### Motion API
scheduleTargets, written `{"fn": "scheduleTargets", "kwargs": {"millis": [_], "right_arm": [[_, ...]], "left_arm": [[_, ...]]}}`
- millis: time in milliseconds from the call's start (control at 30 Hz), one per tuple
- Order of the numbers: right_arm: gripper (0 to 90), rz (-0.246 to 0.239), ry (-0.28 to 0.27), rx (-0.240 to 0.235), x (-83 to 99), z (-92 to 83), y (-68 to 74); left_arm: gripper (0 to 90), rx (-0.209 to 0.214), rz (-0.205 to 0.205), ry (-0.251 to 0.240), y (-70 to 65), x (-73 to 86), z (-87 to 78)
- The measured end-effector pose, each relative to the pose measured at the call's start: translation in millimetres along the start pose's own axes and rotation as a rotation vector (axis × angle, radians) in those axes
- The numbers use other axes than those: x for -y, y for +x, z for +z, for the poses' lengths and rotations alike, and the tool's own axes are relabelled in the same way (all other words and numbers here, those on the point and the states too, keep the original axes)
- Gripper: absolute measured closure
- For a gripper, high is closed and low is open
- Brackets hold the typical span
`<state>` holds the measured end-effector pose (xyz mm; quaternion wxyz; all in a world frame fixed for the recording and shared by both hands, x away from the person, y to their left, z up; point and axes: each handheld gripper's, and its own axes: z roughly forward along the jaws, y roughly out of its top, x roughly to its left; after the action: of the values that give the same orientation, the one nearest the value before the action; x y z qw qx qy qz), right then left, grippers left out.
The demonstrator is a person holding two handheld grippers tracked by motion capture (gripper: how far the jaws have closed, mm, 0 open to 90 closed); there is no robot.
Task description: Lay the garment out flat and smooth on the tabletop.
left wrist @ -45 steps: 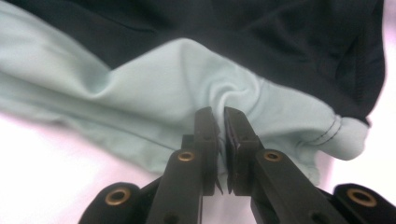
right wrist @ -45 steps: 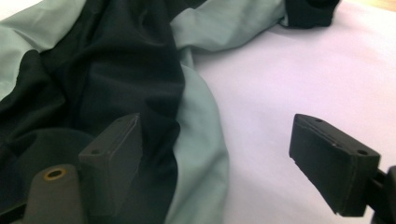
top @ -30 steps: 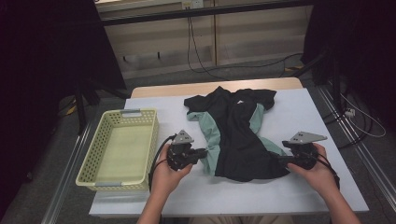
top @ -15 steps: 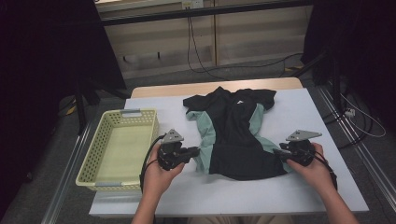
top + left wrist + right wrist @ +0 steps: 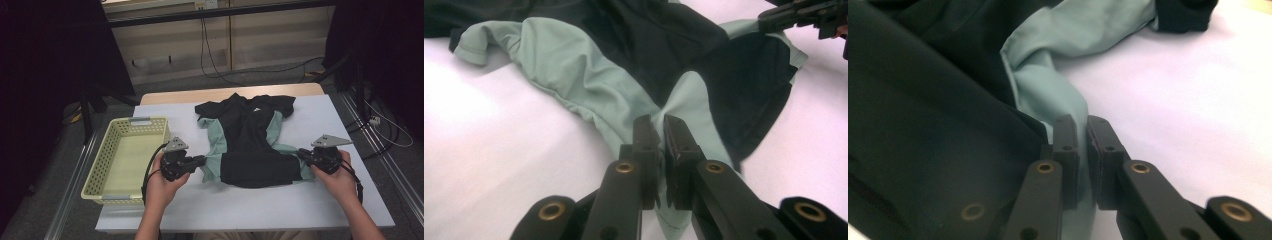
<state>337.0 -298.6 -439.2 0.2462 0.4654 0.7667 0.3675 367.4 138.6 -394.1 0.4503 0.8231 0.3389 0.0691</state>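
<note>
white table (image 5: 240,210), dark room; left gripper (image 5: 202,161) and right gripper (image 5: 302,154) both pinching shirt (image 5: 250,145) hem; basket (image 5: 100,185) beside.

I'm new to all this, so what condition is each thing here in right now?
Shirt: spread flat on the table, pinched at both lower corners.
Left tool: shut on the shirt's green hem.
Right tool: jaws just closed, shut on the green edge.
Basket: upright, empty.
Table: covered with white sheet.

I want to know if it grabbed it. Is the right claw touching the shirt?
Touching. In the right gripper view the right claw has just closed, its jaws pinching the green edge of the shirt between them.
</note>
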Motion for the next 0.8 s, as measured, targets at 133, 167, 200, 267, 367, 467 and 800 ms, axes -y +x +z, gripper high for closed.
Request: {"fn": "scheduleTargets", "kwargs": {"millis": [133, 167, 200, 267, 367, 467, 800], "right_arm": [[84.4, -0.027, 0.043, 0.006, 2.1, 9.2, -1.2], [84.5, -0.029, 0.05, 0.01, 1.9, 11.2, -1.7], [84.7, -0.032, 0.045, 0.025, 1.4, 12.2, -2.5], [84.7, -0.02, 0.045, 0.027, -0.5, 13.8, -5.8], [83.4, -0.008, 0.039, 0.019, 0.3, 17.7, -7.3], [81.9, -0.044, 0.046, 0.02, -0.5, 20.7, -3.8], [64.7, -0.077, 0.015, 0.012, -3.5, 13.3, 3.9]], "left_arm": [[85.3, -0.016, -0.002, 0.019, 2.2, 7.2, 8.4], [85.3, -0.023, -0.008, 0.019, 2.5, 9.1, 10.9], [85.3, -0.023, -0.013, 0.016, 2.9, 10.8, 13.5], [85.3, -0.028, -0.013, 0.03, 4.9, 14.2, 19.5], [84.6, -0.055, -0.034, 0.012, 10.2, 17.7, 25.2], [83.8, -0.084, -0.029, -0.006, 12.7, 16.5, 27.7], [79.8, -0.108, -0.029, -0.005, 10.6, 13.5, 40.7]]}}
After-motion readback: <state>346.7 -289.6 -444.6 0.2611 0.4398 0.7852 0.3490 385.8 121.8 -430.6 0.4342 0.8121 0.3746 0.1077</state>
